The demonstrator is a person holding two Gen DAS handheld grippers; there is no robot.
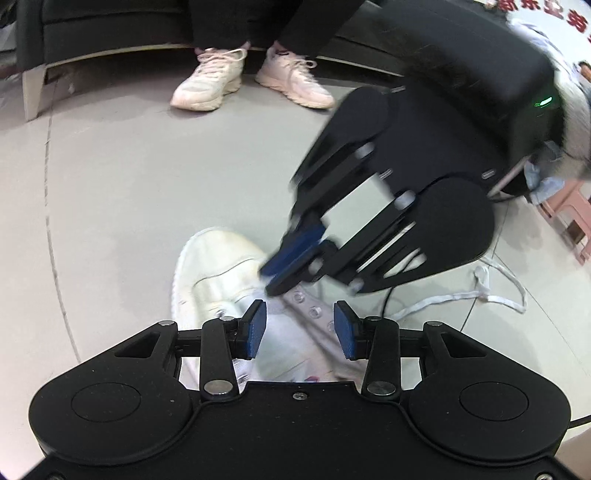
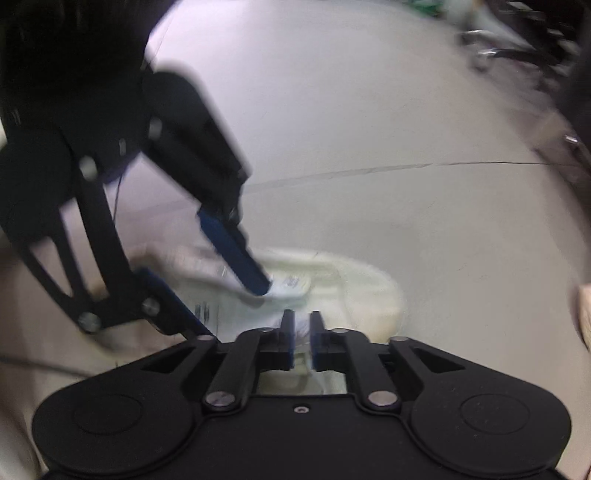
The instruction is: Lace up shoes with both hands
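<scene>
A white shoe [image 1: 210,266] lies on the pale floor with its toe pointing away from me in the left wrist view. My left gripper [image 1: 301,328] is shut on the shoe's tongue [image 1: 295,343], whose fabric spans from pad to pad. My right gripper [image 1: 273,275] comes in from the upper right, tips down by the eyelet row [image 1: 308,304]. In the right wrist view the right gripper [image 2: 301,332] stands open by a narrow gap above the shoe [image 2: 362,288]; whether lace is in that gap is unclear. The left gripper [image 2: 236,312] is blurred there. A loose white lace [image 1: 480,291] trails on the floor to the right.
A person sits on a dark sofa [image 1: 110,33] beyond the shoe, pale sneakers [image 1: 210,81] planted on the floor. A pink stool [image 1: 569,218] stands at the right edge. A thin black cable [image 1: 388,299] runs beside the shoe. Dark chair legs [image 2: 517,48] show far off.
</scene>
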